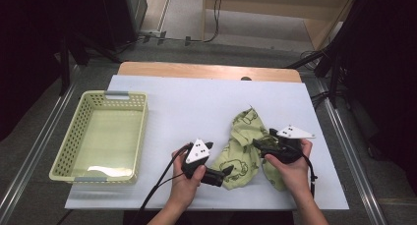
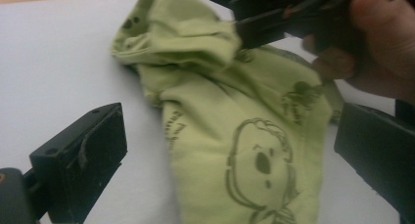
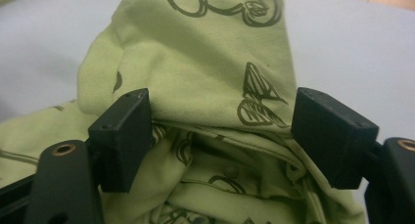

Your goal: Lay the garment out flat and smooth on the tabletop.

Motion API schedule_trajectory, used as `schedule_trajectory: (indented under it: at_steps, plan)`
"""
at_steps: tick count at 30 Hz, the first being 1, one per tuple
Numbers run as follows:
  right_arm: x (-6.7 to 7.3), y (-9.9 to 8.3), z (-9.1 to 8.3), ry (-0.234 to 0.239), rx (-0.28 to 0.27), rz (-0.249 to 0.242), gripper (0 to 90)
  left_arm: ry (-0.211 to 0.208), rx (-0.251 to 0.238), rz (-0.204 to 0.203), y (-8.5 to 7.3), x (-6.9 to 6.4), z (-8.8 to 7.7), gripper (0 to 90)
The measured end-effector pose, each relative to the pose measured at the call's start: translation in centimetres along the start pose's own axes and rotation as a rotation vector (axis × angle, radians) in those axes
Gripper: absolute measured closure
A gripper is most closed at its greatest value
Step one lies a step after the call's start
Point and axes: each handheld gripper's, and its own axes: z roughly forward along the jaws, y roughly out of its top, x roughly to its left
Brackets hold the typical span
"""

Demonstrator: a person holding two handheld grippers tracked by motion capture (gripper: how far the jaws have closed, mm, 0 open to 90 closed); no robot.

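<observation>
Green garment lies crumpled, its shape hidden in folds; both tongs, left and right, gape wide around it.

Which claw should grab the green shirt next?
Probably the right claw. Its open jaws already sit on either side of a raised fold of the green shirt, so closing would likely catch it. The left claw is open too, but its jaws stand wider around flatter cloth.
</observation>
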Motion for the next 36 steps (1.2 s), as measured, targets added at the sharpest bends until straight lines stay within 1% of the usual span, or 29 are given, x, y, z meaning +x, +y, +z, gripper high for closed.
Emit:
schedule_trajectory:
  at_steps: [2, 4, 5, 7, 9, 10, 11, 12, 13, 14, 15, 17, 18, 19, 21, 22, 23, 24, 26, 27, 28, 29, 30, 31, 32, 33, 34, 35, 36]
  plan:
    - [0.3, 0.0, 0.7, -0.038, 0.029, -0.013, 31.5, -0.010, 0.015, 0.006, -0.2, -0.6, 0.5, 0.0]
    - [0.2, -0.1, 1.0, -0.062, 0.038, -0.010, 52.1, -0.010, 0.031, 0.015, -0.4, -1.2, 1.0, 0.0]
    - [0.0, -0.1, 1.2, -0.050, 0.048, -0.001, 60.7, -0.007, 0.037, 0.019, -0.5, -1.6, 1.2, 1.0]
    - [-0.7, -0.4, 1.3, -0.008, 0.057, 0.034, 75.7, 0.001, 0.042, 0.018, -0.5, -2.2, 1.6, 4.3]
    - [-1.1, -0.6, 1.2, -0.027, 0.054, 0.044, 85.3, 0.004, 0.045, 0.026, -0.5, -2.9, 1.9, 7.5]
    - [-1.3, -0.7, 1.1, -0.013, 0.043, 0.055, 88.0, 0.011, 0.049, 0.032, -0.4, -3.1, 2.0, 9.9]
    - [-1.4, -0.7, 0.9, -0.003, 0.033, 0.074, 88.1, 0.015, 0.055, 0.040, -0.4, -3.6, 2.3, 14.0]
    - [-1.5, -0.7, 0.7, -0.004, 0.019, 0.082, 88.1, 0.006, 0.065, 0.046, -0.4, -3.9, 2.5, 16.1]
    - [-1.4, -0.6, 0.6, -0.009, 0.011, 0.075, 88.0, 0.000, 0.073, 0.050, -0.4, -4.1, 2.7, 18.2]
    - [-1.4, -0.6, 0.5, -0.006, 0.005, 0.075, 87.1, 0.000, 0.080, 0.057, -0.4, -4.5, 2.9, 22.1]
    - [-1.3, -0.5, 0.5, 0.010, -0.005, 0.070, 80.4, 0.004, 0.081, 0.064, -0.5, -4.9, 3.2, 25.5]
    - [-1.0, -0.4, 0.6, 0.066, -0.026, 0.069, 65.8, 0.004, 0.092, 0.075, -0.6, -5.3, 3.6, 31.6]
    - [-0.8, -0.3, 0.7, 0.074, -0.030, 0.061, 57.0, 0.008, 0.100, 0.081, -0.7, -5.5, 3.8, 33.7]
    - [-0.5, -0.2, 0.8, 0.067, -0.027, 0.051, 49.1, 0.012, 0.103, 0.085, -0.8, -5.6, 4.0, 35.7]
    - [0.2, 0.1, 1.2, 0.076, -0.024, 0.038, 36.9, 0.018, 0.129, 0.090, -0.9, -5.8, 4.5, 40.9]
    - [0.6, 0.2, 1.5, 0.074, -0.021, 0.025, 33.8, 0.032, 0.145, 0.090, -1.0, -5.8, 4.7, 44.5]
    - [1.1, 0.4, 1.9, 0.071, -0.014, 0.006, 32.5, 0.038, 0.160, 0.083, -1.0, -5.7, 5.0, 48.9]
    - [1.7, 0.5, 2.2, 0.069, -0.001, -0.018, 32.1, 0.031, 0.163, 0.072, -1.0, -5.6, 5.1, 52.6]
    - [2.6, 0.6, 2.8, 0.058, 0.024, -0.048, 33.6, 0.037, 0.178, 0.063, -0.9, -5.4, 5.2, 63.5]
    - [2.8, 0.6, 3.1, 0.043, 0.036, -0.068, 39.6, 0.022, 0.180, 0.064, -0.8, -5.2, 5.1, 71.7]
    - [3.0, 0.6, 3.3, 0.025, 0.047, -0.070, 47.5, 0.007, 0.176, 0.059, -0.7, -5.0, 4.9, 79.4]
    - [2.9, 0.6, 3.3, 0.032, 0.056, -0.057, 56.0, 0.002, 0.167, 0.059, -0.7, -4.9, 4.7, 86.1]
    - [2.6, 0.6, 3.2, 0.055, 0.049, -0.031, 60.6, -0.004, 0.159, 0.056, -0.6, -4.7, 4.5, 89.0]
    - [2.2, 0.6, 2.9, 0.068, 0.034, -0.010, 64.2, -0.009, 0.153, 0.056, -0.5, -4.5, 4.2, 89.4]
    - [1.7, 0.6, 2.6, 0.072, 0.016, 0.001, 66.6, 0.000, 0.147, 0.062, -0.3, -4.2, 3.8, 89.8]
    - [1.2, 0.7, 2.0, 0.078, -0.009, 0.027, 67.7, 0.003, 0.137, 0.058, -0.2, -4.0, 3.5, 90.0]
    - [0.9, 0.7, 1.7, 0.080, -0.028, 0.038, 67.9, 0.012, 0.121, 0.050, 0.0, -3.6, 3.0, 90.0]
    - [0.3, 0.7, 1.0, 0.088, -0.060, 0.054, 67.9, 0.023, 0.107, 0.043, 0.2, -3.1, 2.5, 90.0]
    - [0.0, 0.8, 0.6, 0.100, -0.076, 0.065, 67.8, 0.035, 0.097, 0.034, 0.4, -2.7, 2.0, 90.0]
